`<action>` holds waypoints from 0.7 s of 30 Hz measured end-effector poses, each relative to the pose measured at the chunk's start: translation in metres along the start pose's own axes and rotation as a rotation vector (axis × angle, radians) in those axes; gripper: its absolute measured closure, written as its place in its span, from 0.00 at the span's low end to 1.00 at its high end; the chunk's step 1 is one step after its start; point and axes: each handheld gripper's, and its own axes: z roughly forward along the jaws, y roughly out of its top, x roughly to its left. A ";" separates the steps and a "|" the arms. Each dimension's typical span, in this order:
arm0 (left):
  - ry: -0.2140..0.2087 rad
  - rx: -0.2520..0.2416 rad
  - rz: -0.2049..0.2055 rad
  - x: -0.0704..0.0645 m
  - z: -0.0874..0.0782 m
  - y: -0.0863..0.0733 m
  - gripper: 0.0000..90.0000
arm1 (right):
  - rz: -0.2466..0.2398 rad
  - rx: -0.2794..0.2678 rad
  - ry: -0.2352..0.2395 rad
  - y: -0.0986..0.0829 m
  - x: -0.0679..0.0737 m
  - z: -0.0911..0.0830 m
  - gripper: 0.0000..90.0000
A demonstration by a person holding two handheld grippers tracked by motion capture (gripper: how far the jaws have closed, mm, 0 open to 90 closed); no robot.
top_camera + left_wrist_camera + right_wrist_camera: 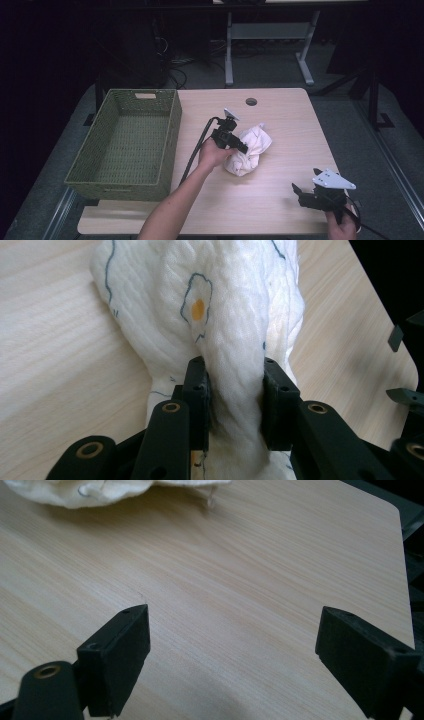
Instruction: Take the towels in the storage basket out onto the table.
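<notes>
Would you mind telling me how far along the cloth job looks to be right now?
Early stage. Done: the left gripper has closed its jaws on a fold of the white cloth. In hand: that grip, with the cloth bunched on the table. Left: probably moving it into the green basket, which holds nothing. The right gripper is open over bare tabletop.

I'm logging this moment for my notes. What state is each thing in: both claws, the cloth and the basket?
Left claw: shut on the cloth.
Right claw: open, jaws wide apart over bare table.
Cloth: bunched, lying on the table, a fold pinched between the left jaws.
Basket: upright, nothing inside.
</notes>
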 end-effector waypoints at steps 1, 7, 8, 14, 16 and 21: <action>0.001 -0.002 -0.003 0.000 0.002 0.000 0.76 | 0.000 0.000 -0.002 0.000 0.000 0.000 0.15; -0.003 -0.002 -0.010 0.000 0.006 -0.002 0.73 | 0.002 0.005 0.000 0.000 -0.001 0.003 0.15; 0.002 -0.002 -0.004 -0.001 0.006 -0.002 0.70 | 0.006 0.004 0.000 0.000 -0.002 0.003 0.15; -0.011 -0.032 0.001 -0.003 0.001 -0.005 0.57 | 0.014 0.008 0.001 0.001 -0.002 0.005 0.15; -0.028 -0.045 -0.003 -0.004 -0.002 -0.007 0.51 | 0.019 0.005 -0.002 0.001 -0.002 0.006 0.15; -0.009 -0.067 0.013 -0.007 -0.008 -0.012 0.46 | 0.015 0.011 -0.009 0.002 -0.002 0.008 0.15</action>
